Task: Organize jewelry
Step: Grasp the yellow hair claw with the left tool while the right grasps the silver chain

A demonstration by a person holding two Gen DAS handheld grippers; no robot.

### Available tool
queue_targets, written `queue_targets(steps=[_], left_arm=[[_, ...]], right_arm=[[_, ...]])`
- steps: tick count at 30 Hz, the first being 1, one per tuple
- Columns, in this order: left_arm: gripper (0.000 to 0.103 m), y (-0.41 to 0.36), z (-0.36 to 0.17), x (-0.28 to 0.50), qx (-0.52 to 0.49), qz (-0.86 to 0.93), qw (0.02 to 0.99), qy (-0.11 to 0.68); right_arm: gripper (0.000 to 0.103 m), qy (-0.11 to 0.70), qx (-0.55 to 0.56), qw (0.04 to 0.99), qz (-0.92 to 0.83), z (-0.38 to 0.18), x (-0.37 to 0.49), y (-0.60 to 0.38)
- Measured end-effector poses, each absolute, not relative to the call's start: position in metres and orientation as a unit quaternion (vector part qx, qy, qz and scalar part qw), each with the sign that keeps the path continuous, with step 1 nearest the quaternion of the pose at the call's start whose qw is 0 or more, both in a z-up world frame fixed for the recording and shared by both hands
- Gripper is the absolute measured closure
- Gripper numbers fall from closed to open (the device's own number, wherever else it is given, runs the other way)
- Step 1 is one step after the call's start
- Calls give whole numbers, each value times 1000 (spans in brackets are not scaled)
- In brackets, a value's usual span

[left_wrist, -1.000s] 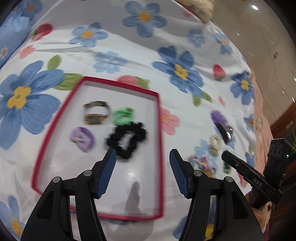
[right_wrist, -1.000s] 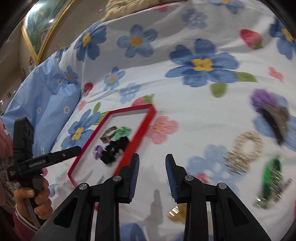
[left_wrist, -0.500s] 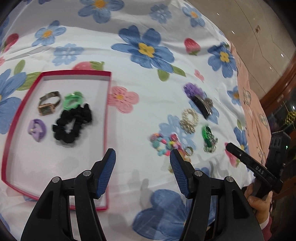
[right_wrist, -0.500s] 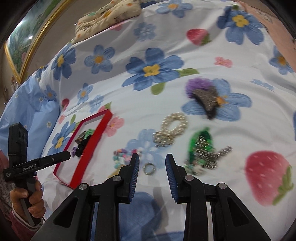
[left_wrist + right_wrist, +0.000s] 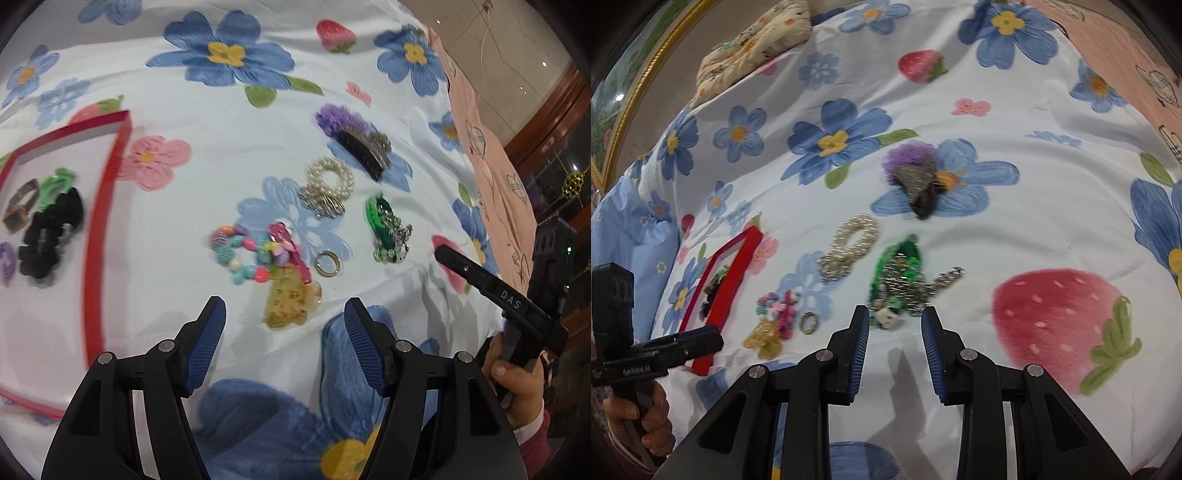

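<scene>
A red-rimmed tray [image 5: 107, 206] at the left holds a watch [image 5: 20, 206], a green scrunchie [image 5: 55, 184] and a black scrunchie [image 5: 48, 236]. Loose on the floral bedspread lie a coloured bead bracelet [image 5: 240, 254], an amber claw clip [image 5: 290, 299], a metal ring [image 5: 327, 263], a pearl bracelet [image 5: 328, 181], a green chain piece [image 5: 388, 229] and a purple-black hair clip [image 5: 354, 144]. My left gripper [image 5: 285, 308] hovers just short of the amber clip, jaws opening, nothing between them. My right gripper [image 5: 895, 314] stands open and empty just before the green chain piece [image 5: 901, 266].
The bedspread [image 5: 1052, 206] is soft and wrinkled. A pale blue pillow [image 5: 624, 236] and a patterned cushion [image 5: 757, 40] lie beyond the tray [image 5: 738, 266]. A pink sheet [image 5: 491, 155] and a wooden edge lie off to the right. A hand [image 5: 517, 380] grips the right tool.
Both grippers have swept right, away from the tray and over to the loose jewellery. The left jaws stand slightly wider than before. The right jaws look the same.
</scene>
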State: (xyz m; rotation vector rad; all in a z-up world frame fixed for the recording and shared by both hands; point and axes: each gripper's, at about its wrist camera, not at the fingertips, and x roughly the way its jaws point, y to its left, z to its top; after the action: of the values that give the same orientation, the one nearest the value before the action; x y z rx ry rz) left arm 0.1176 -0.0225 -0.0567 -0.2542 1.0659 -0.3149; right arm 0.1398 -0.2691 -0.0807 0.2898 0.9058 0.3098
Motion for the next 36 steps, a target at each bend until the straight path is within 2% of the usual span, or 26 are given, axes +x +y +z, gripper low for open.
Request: queue_targets(steps=[15, 17, 20, 21, 22, 23, 24, 36], left_arm=[[38, -42, -86, 138, -99, -144, 836, 521], [44, -44, -87, 139, -97, -146, 837, 519], [64, -43, -89, 141, -99, -153, 835, 519], [70, -43, -89, 141, -98, -154, 835, 519], [70, -42, -89, 141, -99, -157, 835, 517], [70, -42, -89, 141, -101, -158, 836, 516], [73, -41, -89, 140, -102, -161, 836, 515], [75, -30, -61, 121, -114, -181, 850, 480]], right_arm=[[71, 469, 126, 861, 150, -112, 169, -268], [70, 470, 120, 861, 152, -114, 176, -264], [70, 466, 121, 863, 155, -115, 182, -260], [72, 464, 123, 863, 156, -116, 183, -260], [75, 464, 123, 863, 157, -116, 184, -260], [82, 463, 124, 863, 161, -117, 183, -259], [97, 463, 125, 862, 165, -117, 183, -259], [99, 404, 136, 887, 176, -70, 164, -263]])
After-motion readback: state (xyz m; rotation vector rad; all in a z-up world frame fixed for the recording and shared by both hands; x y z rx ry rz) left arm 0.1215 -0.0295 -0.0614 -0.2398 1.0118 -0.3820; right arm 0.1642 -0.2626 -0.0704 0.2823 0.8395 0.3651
